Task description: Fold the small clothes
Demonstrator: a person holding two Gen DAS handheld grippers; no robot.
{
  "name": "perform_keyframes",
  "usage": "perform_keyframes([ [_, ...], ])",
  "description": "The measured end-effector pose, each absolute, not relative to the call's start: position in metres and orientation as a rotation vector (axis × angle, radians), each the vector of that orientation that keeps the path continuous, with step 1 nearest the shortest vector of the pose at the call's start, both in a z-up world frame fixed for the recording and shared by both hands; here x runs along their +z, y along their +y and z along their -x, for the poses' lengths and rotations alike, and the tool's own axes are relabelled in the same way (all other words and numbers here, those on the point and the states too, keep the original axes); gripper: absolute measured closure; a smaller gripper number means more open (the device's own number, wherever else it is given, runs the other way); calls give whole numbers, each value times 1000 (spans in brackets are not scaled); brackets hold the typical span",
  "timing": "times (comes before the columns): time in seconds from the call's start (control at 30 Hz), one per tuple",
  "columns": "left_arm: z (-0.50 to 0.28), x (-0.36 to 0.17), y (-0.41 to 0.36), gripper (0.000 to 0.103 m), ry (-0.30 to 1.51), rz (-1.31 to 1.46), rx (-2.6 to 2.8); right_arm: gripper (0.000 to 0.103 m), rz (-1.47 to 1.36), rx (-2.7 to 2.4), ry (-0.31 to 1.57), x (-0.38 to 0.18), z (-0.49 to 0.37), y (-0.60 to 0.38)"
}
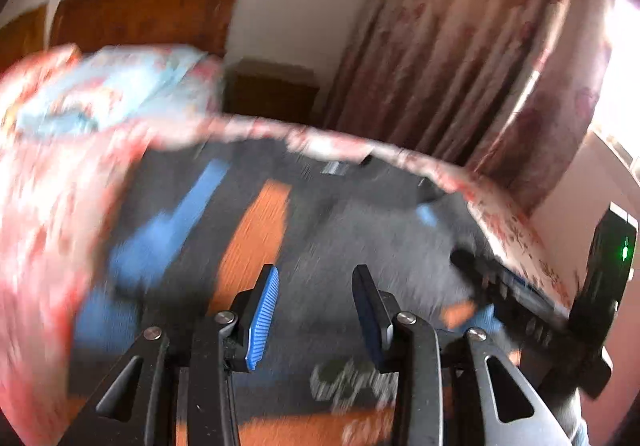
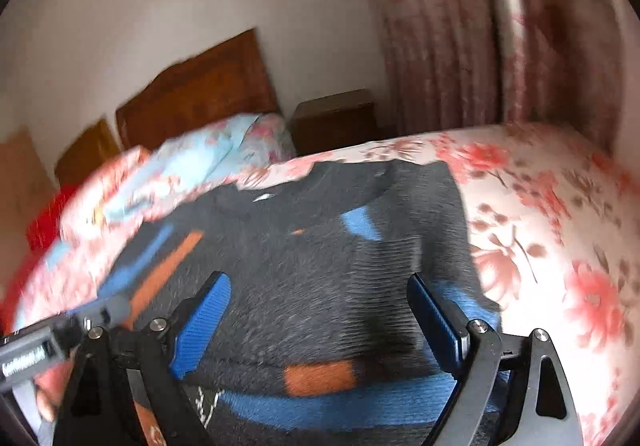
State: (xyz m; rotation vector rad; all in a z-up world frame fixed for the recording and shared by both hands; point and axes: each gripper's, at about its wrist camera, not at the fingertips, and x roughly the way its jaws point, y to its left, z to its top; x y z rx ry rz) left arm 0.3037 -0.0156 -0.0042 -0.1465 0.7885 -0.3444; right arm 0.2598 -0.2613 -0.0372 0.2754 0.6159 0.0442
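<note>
You are working over a bed [image 2: 560,206] dressed in a floral pink sheet, which fills most of both views; its wooden headboard [image 2: 200,86] sits at about eleven o'clock in the right wrist view, with a pale blue quilt [image 2: 208,158] bundled just below it.

The thing to fold, a small dark grey sweater [image 2: 320,266] with blue and orange stripes, lies on the sheet directly under both tools, its collar pointing to twelve o'clock, towards the far edge of the bed. From the left wrist view the same sweater [image 1: 340,226] is heavily blurred, so you cannot tell how flat it lies.

Your right gripper [image 2: 320,310] is spread wide with nothing between its pads, poised above the body of the garment near the hem. Your left gripper [image 1: 314,310] is also parted and empty, above the sweater's left half.

This looks like the start of a fold: the garment seems laid out and nothing is grasped yet. Next you probably need each tool to come down on an edge, a sleeve or side seam, and pinch only the top layer, not the sheet beneath.
</note>
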Motion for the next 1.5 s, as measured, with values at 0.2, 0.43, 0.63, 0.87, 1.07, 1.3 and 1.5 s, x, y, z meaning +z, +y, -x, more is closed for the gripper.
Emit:
perform_keyframes([
  [0.2, -390, -43, -55, 61, 952, 6, -301, 0, -286, 33, 615, -38, -261, -258],
  [0.43, -404, -4, -74, 66, 850, -33, -384, 0, -292, 46, 607, -40, -253, -264],
  [0.63, -441, 8, -157, 66, 849, -257, -672, 0, -348, 45, 532, -35, -242, -275],
  [0.87, -476, -43, -213, 65, 906, -342, -610, 0, -360, 62, 536, -35, -244, -275],
  [1.07, -460, -19, -216, 66, 881, -244, -776, 0, -391, 80, 530, -36, -243, -280],
  [1.3, -462, -48, -237, 63, 979, -321, -892, 0, -416, 75, 506, -34, -240, -286],
  [1.5, -455, -43, -227, 62, 901, -310, -851, 0, -435, 59, 485, -34, -238, -291],
])
